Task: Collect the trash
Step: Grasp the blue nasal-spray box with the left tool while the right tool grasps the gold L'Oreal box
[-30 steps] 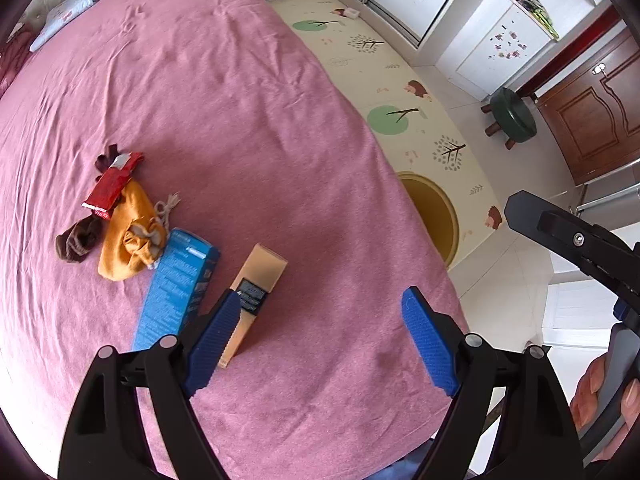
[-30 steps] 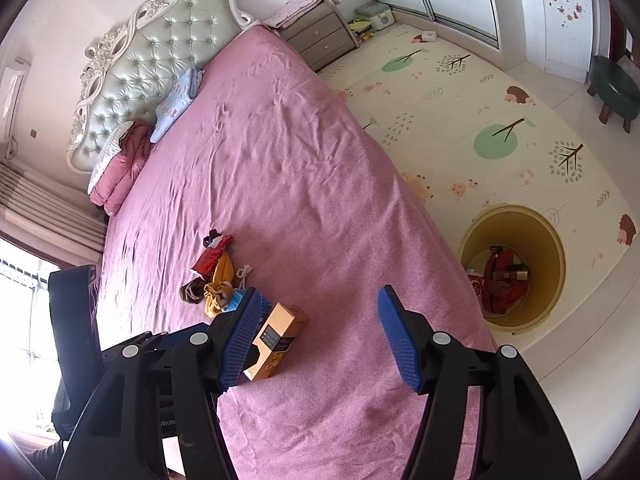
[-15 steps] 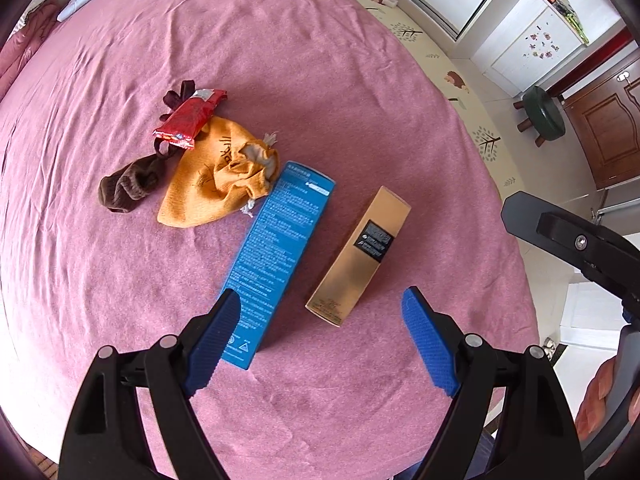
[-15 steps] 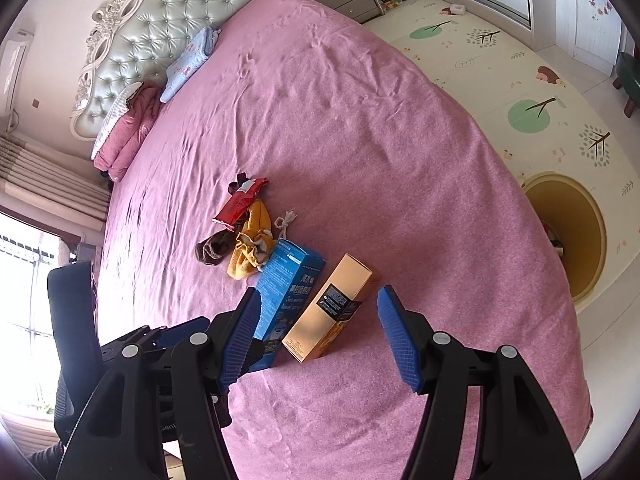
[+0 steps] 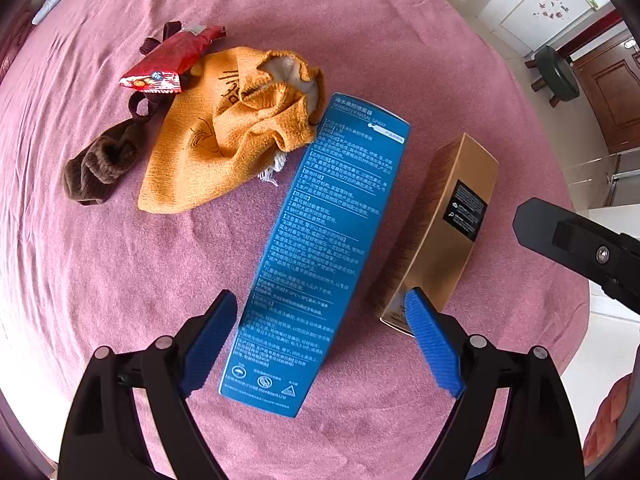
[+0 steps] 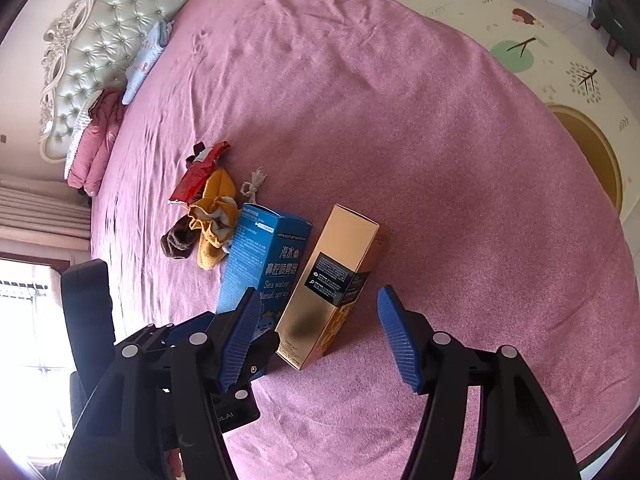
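A long blue nasal-spray box (image 5: 320, 248) lies on the pink bed, its near end between the open fingers of my left gripper (image 5: 320, 340). A gold box (image 5: 444, 228) lies just right of it, touching the left gripper's right pad. A red snack wrapper (image 5: 170, 60) lies at the far left. In the right wrist view my right gripper (image 6: 320, 332) is open, with the gold box (image 6: 332, 284) between its fingers and the blue box (image 6: 260, 260) behind its left finger. The red wrapper (image 6: 198, 172) lies farther back.
An orange pouch (image 5: 228, 132) and a brown sock (image 5: 100, 164) lie beside the boxes. A yellow round bin (image 6: 592, 152) stands on the play mat by the bed's right side. Pillows and a headboard (image 6: 100, 48) are far off. A green stool (image 5: 556, 72) is near the door.
Both grippers have moved forward and down toward the boxes. The blue box now sits between the left fingers and the gold box between the right fingers. Both stay open.
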{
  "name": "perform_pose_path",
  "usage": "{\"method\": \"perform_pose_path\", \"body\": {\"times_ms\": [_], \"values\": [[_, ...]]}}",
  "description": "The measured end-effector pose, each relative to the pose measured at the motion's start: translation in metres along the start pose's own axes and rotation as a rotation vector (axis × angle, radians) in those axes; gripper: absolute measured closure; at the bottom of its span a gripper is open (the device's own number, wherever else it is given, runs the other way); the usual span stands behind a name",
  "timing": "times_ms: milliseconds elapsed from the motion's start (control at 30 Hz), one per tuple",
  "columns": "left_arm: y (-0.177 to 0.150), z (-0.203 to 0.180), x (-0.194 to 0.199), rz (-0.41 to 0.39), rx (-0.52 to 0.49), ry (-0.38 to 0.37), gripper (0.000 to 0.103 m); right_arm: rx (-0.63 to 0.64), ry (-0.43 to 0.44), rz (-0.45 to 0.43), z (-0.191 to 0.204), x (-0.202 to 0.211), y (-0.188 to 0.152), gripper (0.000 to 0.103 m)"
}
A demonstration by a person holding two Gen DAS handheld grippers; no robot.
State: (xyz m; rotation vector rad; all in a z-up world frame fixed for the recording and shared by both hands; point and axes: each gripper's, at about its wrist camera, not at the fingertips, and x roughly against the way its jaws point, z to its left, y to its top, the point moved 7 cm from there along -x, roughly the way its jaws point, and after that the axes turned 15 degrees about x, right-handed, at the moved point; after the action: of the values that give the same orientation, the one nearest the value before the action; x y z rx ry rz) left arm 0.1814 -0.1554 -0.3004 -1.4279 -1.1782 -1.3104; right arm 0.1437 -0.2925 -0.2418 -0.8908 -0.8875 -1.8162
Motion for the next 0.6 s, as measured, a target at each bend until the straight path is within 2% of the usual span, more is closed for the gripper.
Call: {"method": "perform_pose_path", "body": {"times_ms": [200, 400, 600], "values": [[0.008, 0.003, -0.014, 0.008, 0.015, -0.047, 0.016, -0.041, 0.005, 0.047, -0.004, -0.023, 0.0, 0.041], [0.009, 0.014, -0.02, 0.069, 0.063, -0.135, 0.017, -0.125, 0.036, 0.075, -0.009, -0.042, 0.005, 0.041], [0.004, 0.022, -0.024, 0.088, 0.034, -0.157, 0.017, -0.174, 0.026, 0.113, -0.015, -0.059, 0.005, 0.038]]}}
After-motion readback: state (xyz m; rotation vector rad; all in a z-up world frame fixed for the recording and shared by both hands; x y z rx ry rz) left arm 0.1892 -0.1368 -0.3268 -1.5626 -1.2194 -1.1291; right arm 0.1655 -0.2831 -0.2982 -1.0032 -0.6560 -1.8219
